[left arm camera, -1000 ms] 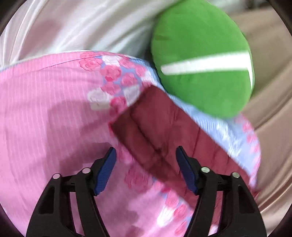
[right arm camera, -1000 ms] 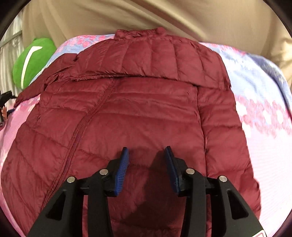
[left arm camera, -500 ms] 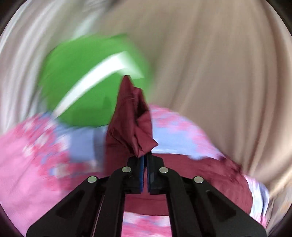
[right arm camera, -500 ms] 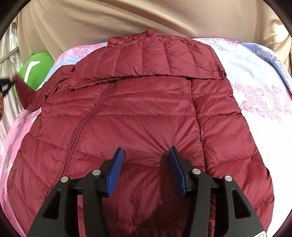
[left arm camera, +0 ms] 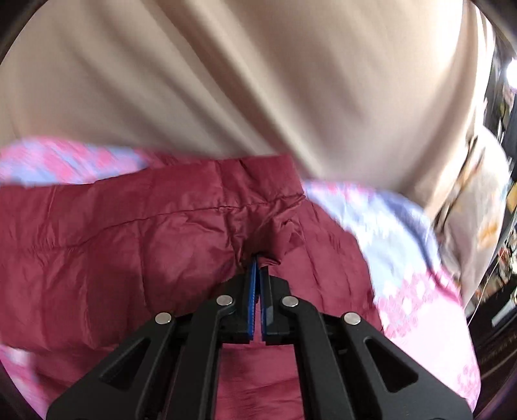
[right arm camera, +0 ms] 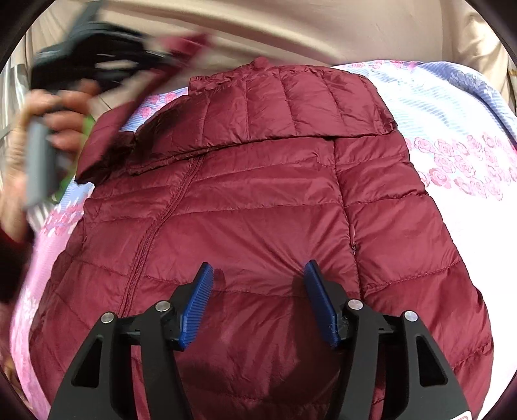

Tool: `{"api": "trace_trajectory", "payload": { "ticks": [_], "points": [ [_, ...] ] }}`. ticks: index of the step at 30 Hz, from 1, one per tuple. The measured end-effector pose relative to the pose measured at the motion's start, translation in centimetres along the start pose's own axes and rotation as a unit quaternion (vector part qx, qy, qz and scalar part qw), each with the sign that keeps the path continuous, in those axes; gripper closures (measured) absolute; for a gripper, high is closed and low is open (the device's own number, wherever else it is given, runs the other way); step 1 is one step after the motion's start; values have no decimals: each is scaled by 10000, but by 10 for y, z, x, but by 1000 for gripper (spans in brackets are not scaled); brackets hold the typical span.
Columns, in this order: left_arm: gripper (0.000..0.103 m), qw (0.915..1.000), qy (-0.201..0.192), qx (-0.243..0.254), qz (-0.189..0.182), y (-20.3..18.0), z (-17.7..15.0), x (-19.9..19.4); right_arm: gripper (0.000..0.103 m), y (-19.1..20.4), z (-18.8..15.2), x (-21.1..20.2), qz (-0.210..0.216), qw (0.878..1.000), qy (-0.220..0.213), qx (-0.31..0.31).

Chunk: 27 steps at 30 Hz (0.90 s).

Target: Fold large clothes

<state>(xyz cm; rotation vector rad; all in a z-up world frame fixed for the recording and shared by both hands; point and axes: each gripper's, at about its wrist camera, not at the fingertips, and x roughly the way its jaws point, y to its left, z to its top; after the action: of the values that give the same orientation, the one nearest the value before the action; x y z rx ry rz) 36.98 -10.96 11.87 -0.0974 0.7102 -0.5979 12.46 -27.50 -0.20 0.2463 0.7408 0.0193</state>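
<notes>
A dark red quilted puffer jacket (right arm camera: 258,206) lies spread front-up on a bed covered by a pink and pale blue sheet printed with roses (right arm camera: 452,135), its collar toward a beige draped curtain (right arm camera: 355,29) behind the bed. The right claw (right arm camera: 258,297) hovers low over the jacket's lower front, its blue ribbed pads (right arm camera: 197,303) spread apart and opening wider, with only the flat jacket surface beneath them and nothing pinched between. The left claw (left arm camera: 258,284) is clenched on the cuff end of the jacket's sleeve (left arm camera: 274,239), the fabric bunched at its tips. In the right wrist view that left claw appears blurred at upper left, held in a person's hand (right arm camera: 48,129), with the sleeve lifted off the bed and stretched across toward the jacket's shoulder.
</notes>
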Motion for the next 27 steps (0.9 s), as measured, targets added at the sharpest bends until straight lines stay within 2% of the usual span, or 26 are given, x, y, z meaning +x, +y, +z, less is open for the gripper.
{"api": "trace_trajectory", "payload": {
  "ticks": [3, 5, 6, 7, 8, 9, 10, 12, 14, 16, 18, 20, 23, 24, 25, 26, 27],
  "points": [
    [97, 9986, 527, -66, 59, -11, -34, 44, 42, -1, 1, 0, -109, 9999, 63, 69],
    [90, 9975, 681, -192, -15, -6, -46, 48, 42, 0, 3, -4, -259, 9995, 148, 42],
    [83, 9974, 674, -223, -105, 2, -55, 33, 42, 0, 7, -7, -299, 9993, 203, 16],
    [69, 9975, 621, -265, -200, 6, -57, 20, 41, -1, 14, -12, -284, 9994, 220, 13],
    [60, 9982, 425, -367, -224, 11, -58, 8, 39, -5, 23, -18, -198, 9996, 214, 47],
    [43, 9986, 191, -426, -256, 22, -59, -16, 38, -8, 31, -23, -104, 9997, 196, 94],
    [32, 9986, -52, -463, -263, 30, -58, -36, 35, -13, 44, -28, 30, 9997, 160, 183],
    [16, 9972, -447, -584, -135, 54, -56, -74, 33, -24, 71, -29, 190, 9989, 106, 418],
    [13, 9945, -619, -835, 88, 83, -58, -100, 32, -30, 97, -21, 280, 9977, 81, 618],
    [13, 9910, -532, -1208, 217, 115, -62, -109, 32, -32, 122, -4, 323, 9966, 49, 754],
    [13, 9828, -368, -1784, 300, 152, -71, -110, 32, -31, 142, 20, 479, 9949, 132, 881],
    [13, 9695, -197, -2434, 224, 188, -85, -110, 32, -25, 154, 44, 606, 9934, 253, 940],
    [14, 9554, -181, -2947, 101, 218, -103, -114, 32, -14, 156, 88, 704, 9893, 746, 1039],
    [14, 9530, -187, -3022, 68, 224, -107, -115, 36, -10, 154, 101, 743, 9868, 919, 1107],
    [14, 9523, -180, -3046, 51, 226, -109, -116, 63, -4, 152, 110, 743, 9859, 1025, 1094],
    [14, 9518, -169, -3062, 5, 229, -111, -116, 99, 2, 152, 114, 735, 9865, 1080, 989],
    [14, 9524, -155, -3044, -33, 230, -110, -115, 99, 13, 158, 115, 658, 9894, 1091, 703]
  ]
}}
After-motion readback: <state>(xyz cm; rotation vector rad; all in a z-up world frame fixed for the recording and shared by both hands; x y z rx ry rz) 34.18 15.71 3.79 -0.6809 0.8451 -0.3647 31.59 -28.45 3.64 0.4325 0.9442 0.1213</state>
